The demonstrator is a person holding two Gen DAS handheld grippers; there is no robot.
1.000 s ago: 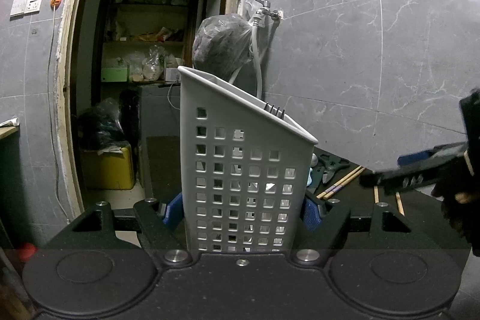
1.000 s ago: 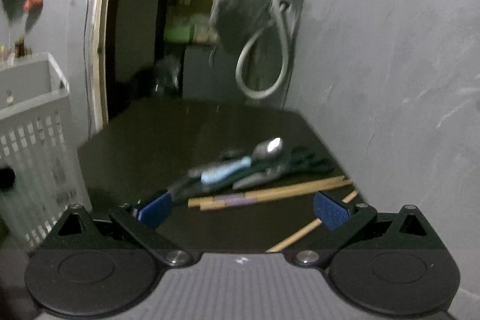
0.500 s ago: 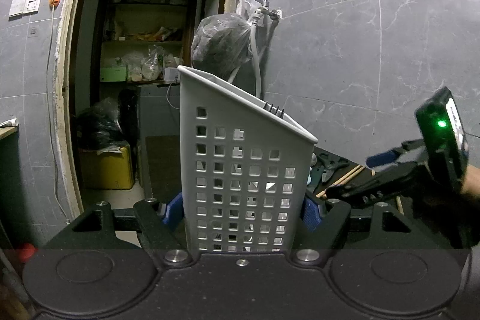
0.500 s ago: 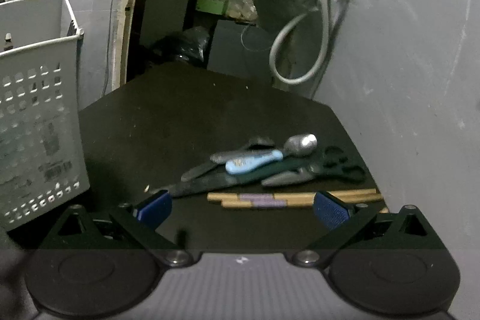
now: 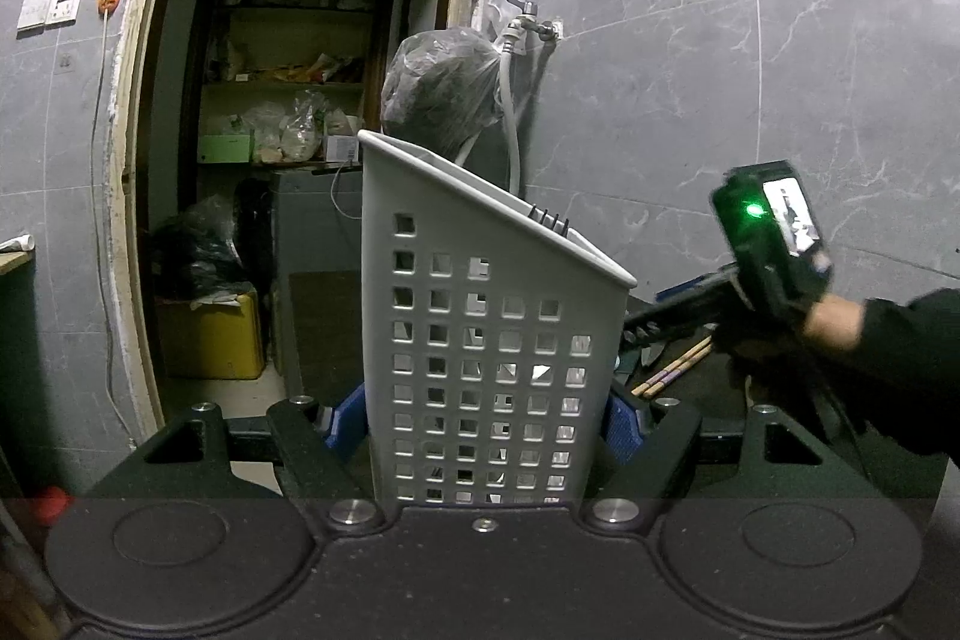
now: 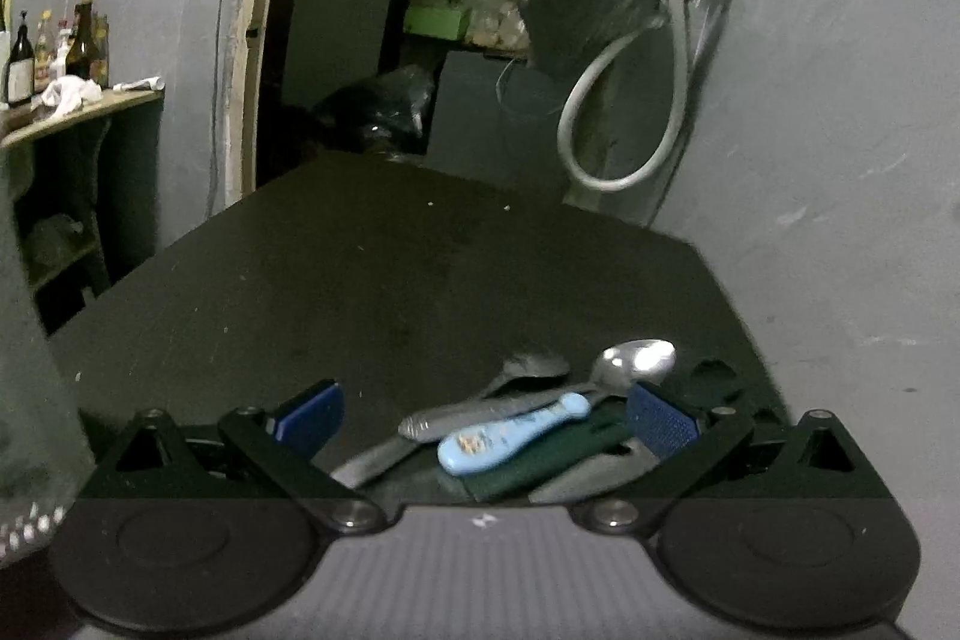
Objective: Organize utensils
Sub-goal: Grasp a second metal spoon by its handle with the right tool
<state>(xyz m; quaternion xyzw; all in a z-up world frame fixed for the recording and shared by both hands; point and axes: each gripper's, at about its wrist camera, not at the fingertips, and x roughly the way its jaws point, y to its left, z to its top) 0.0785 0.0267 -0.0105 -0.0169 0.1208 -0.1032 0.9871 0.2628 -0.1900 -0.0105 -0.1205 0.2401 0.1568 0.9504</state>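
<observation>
We see one white basket point(image 5: 492, 370) with square holes, standing upright and clamped between the blue pads of our left gripper point(image 5: 489, 415). One dark fork's tines point(image 5: 549, 219) poke above its rim. Our right gripper point(image 6: 483, 418) hangs with its jaws apart and nothing between them, low over the pile of utensils on the dark table point(image 6: 420, 268).

The right wrist view lays that pile out: one shiny spoon point(image 6: 636, 361), one utensil with a light blue handle point(image 6: 510, 436), two dull grey handles and a dark green piece under them. The left wrist view hides most of this behind the basket, showing only a pair of chopsticks point(image 5: 672, 367) and our right hand point(image 5: 828, 322) in a dark sleeve.

Beyond hang a plastic bag point(image 5: 441, 91), a tap point(image 5: 531, 25) with a hose and an open doorway with shelves.
</observation>
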